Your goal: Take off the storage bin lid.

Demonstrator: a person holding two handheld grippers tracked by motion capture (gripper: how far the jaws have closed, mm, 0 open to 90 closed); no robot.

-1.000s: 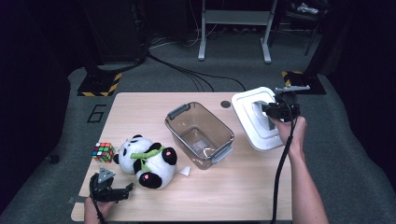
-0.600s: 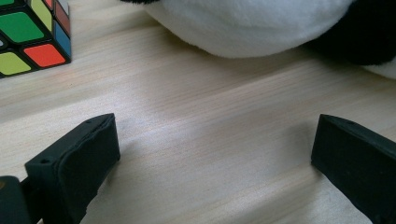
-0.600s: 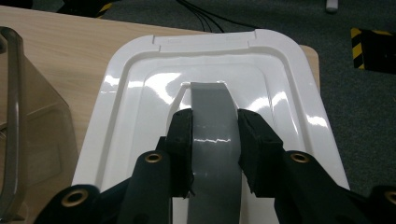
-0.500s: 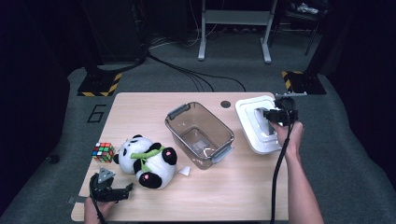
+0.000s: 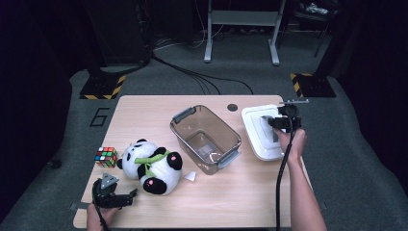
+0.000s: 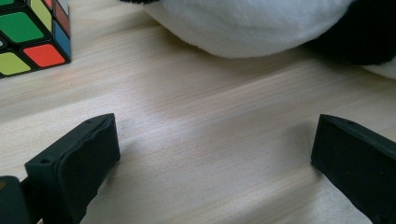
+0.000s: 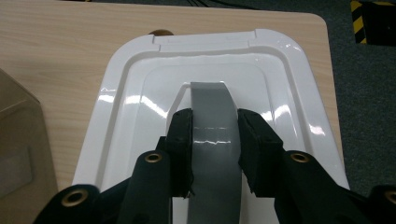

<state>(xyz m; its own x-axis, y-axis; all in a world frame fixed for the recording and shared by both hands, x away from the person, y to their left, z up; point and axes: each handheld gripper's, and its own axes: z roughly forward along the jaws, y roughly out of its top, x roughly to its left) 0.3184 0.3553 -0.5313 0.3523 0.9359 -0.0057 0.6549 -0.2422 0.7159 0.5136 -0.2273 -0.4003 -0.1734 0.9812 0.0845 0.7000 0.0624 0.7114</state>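
High view: fixed above the person's edge of the table (image 5: 144, 108), facing forward and down; takes in the whole tabletop and the dark floor beyond, from well back

Left gripper view: rides on the left gripper (image 5: 126, 198), very low and close over the wood, looking along its two black jaws across the near left corner; shares with the high view the puzzle cube (image 6: 28, 37) (image 5: 106, 157) and the plush panda (image 6: 261, 23) (image 5: 150, 166)

Right gripper view: rides on the right gripper (image 7: 214, 140), close above, angled down and away towards the far right corner; shares with the high view the white lid (image 7: 289, 93) (image 5: 254, 132), its grey handle (image 7: 212, 105) and the edge of the clear bin (image 7: 14, 135) (image 5: 204, 139)
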